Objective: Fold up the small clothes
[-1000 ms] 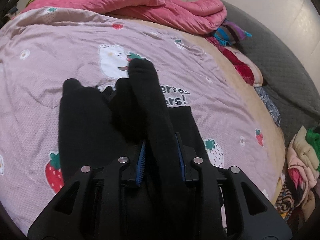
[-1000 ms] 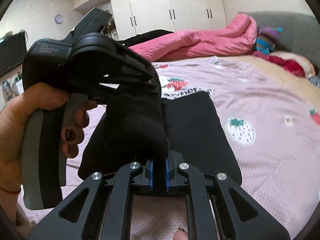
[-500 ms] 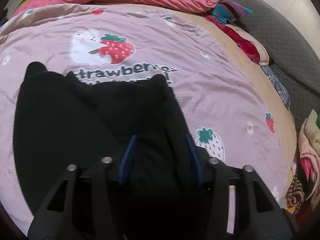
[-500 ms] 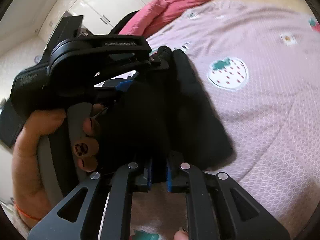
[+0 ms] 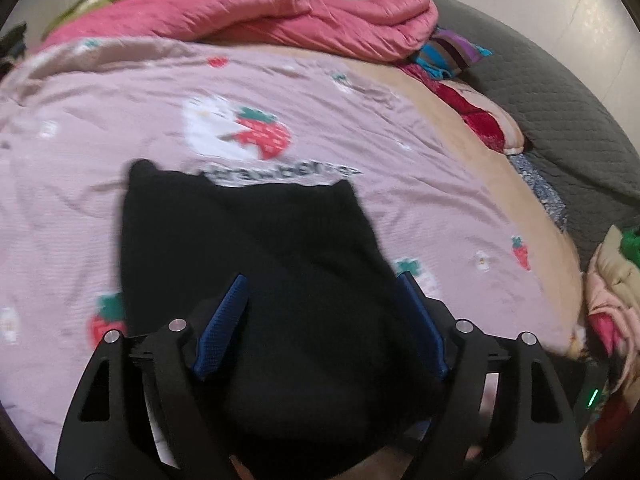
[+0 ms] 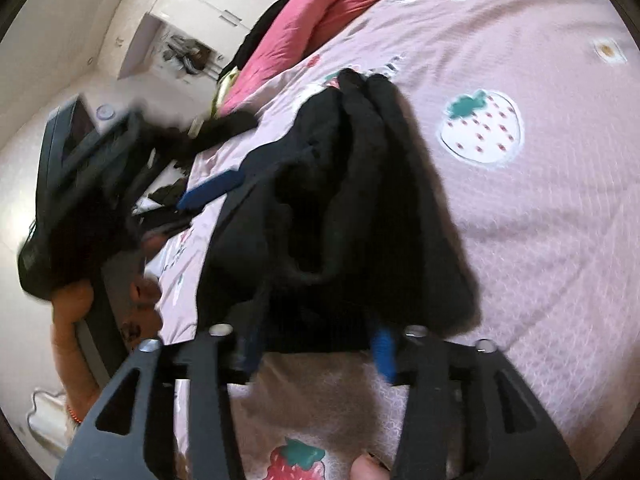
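A black garment (image 5: 256,240) lies folded on the pink strawberry bedspread (image 5: 100,128). My left gripper (image 5: 324,320) is open, its blue pads wide apart on either side of the near edge of the cloth. In the right wrist view the same garment (image 6: 360,208) lies bunched in folds, and my right gripper (image 6: 316,352) is open at its near edge. The left gripper (image 6: 120,168) shows there at the left, blurred, with a hand on it.
A pink duvet (image 5: 248,20) is heaped at the far side of the bed. Coloured clothes (image 5: 460,56) lie along the right edge by a grey quilted headboard (image 5: 560,112). More clothes (image 5: 612,280) are piled at the right. White wardrobes (image 6: 192,4) stand behind.
Both grippers have opened and let go of the black garment. It has dropped from a raised fold to lying on the bedspread. The right gripper has tilted down toward the bed.
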Tool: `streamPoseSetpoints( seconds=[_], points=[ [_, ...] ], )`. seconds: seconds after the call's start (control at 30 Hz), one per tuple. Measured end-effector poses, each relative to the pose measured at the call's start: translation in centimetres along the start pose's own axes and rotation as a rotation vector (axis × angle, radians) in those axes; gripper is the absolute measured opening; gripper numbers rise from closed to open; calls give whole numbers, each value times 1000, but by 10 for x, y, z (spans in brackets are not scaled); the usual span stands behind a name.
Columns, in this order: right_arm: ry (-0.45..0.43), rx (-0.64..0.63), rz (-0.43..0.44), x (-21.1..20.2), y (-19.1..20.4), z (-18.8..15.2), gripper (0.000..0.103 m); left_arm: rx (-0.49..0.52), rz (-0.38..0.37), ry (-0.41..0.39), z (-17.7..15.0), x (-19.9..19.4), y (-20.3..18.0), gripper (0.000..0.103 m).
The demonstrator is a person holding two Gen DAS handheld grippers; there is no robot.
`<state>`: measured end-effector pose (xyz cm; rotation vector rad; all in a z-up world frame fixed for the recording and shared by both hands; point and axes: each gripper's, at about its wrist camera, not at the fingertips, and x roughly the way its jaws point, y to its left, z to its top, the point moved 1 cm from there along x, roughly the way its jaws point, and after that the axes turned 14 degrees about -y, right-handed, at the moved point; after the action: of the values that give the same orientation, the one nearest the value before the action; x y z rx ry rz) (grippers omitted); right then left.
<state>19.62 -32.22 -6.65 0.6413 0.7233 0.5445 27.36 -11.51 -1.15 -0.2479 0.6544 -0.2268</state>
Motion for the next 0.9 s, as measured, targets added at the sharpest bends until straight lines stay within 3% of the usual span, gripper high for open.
streamPoseSetpoints(
  seconds=[0.13, 0.3, 0.6, 0.67, 0.73, 0.9],
  points=[
    [20, -22, 17, 7, 4, 15, 69, 49, 73, -27, -13, -30, 22, 70],
    [47, -11, 26, 26, 0, 40, 70, 65, 153, -22, -24, -39, 51, 70],
    [40, 25, 20, 49, -13, 65, 70, 19, 143, 18, -33, -26, 70, 76],
    [40, -7, -3, 59, -11, 71, 65, 18, 140, 18, -34, -25, 69, 76],
    [36, -82, -35, 65, -2, 68, 35, 21, 139, 20, -35, -24, 69, 77],
    [-36, -219, -33, 63, 16, 66, 18, 9, 133, 22, -36, -25, 68, 77]
  ],
)
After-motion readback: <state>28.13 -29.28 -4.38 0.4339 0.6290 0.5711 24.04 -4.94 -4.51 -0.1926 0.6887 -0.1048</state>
